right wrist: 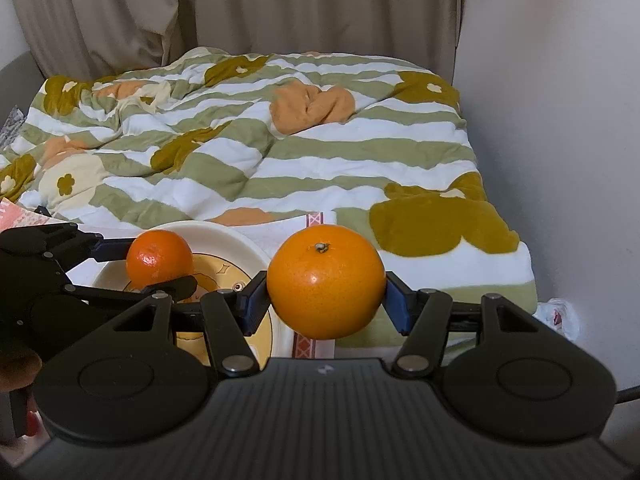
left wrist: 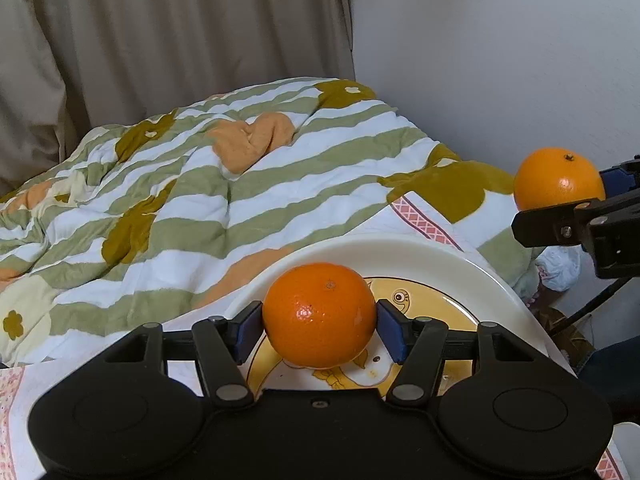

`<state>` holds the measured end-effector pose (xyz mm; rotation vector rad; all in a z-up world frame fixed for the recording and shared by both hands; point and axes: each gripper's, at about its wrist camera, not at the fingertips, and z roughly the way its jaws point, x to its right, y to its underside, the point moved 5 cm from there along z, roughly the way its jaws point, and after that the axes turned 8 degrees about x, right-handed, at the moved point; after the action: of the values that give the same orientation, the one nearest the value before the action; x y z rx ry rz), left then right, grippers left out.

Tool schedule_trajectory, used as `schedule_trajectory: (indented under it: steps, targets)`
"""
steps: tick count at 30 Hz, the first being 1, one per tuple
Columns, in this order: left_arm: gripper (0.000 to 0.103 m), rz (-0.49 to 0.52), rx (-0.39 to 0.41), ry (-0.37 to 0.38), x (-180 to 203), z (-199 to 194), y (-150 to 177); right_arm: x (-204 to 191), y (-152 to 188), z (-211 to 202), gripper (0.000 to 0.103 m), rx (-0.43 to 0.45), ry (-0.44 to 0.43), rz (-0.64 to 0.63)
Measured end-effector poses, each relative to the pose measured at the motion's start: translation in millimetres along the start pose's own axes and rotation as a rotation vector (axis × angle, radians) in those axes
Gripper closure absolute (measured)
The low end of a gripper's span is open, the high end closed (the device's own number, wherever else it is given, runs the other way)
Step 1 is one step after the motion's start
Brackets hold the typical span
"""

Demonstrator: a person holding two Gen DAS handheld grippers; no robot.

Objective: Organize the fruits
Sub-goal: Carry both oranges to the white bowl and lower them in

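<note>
Left gripper (left wrist: 319, 326) clenching a smaller orange (left wrist: 319, 314) between blue pads, holding it over the cream plate (left wrist: 420, 254) with the yellow cartoon centre. Right gripper (right wrist: 326, 302) gripping a larger orange (right wrist: 326, 282), hanging just right of the plate, above the pink-trimmed cloth (right wrist: 314, 220). Striped floral quilt (right wrist: 256, 152) lying beyond.

Two oranges in the room: a smaller orange (left wrist: 319, 314) and a larger orange (right wrist: 326, 282). One white plate (left wrist: 420, 252). Two tongs, the left tongs (left wrist: 318, 328) and the right tongs (right wrist: 326, 304). One striped quilt (right wrist: 280, 152) and one beige curtain (right wrist: 240, 8).
</note>
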<state>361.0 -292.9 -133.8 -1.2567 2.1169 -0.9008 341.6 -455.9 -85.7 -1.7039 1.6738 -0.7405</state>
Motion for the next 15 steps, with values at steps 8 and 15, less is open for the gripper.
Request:
schedule_trajectory:
  steps: [8,15]
  targets:
    - [0.0,0.008,0.063,-0.045,-10,-33,-6,-5,-5,-10,0.028,0.02,-0.017,-0.018]
    - [0.0,-0.098,0.034,-0.074,-33,-63,7,-28,-8,-8,0.028,0.031,-0.081,-0.082]
